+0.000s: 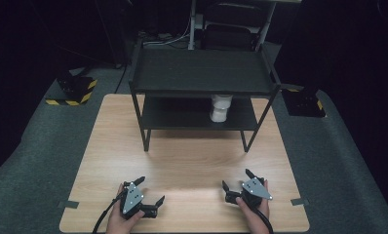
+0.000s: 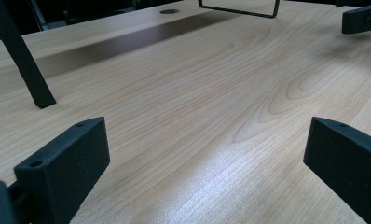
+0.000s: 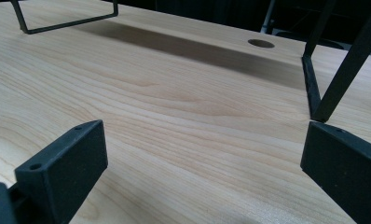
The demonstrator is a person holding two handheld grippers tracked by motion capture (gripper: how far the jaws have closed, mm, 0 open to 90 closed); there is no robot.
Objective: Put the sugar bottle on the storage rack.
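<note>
I have both the left gripper [image 1: 150, 191] and right gripper [image 1: 237, 179] released and empty at the bottom of the high view, so I'd reach low under the black shelf rack [image 1: 202, 73] toward what seems a white cup [image 1: 220, 107] at centre, on its lower shelf.

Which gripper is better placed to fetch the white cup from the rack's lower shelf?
Probably the right gripper: the cup stands right of the shelf's middle, nearer it than the left gripper. Both are open.
</note>
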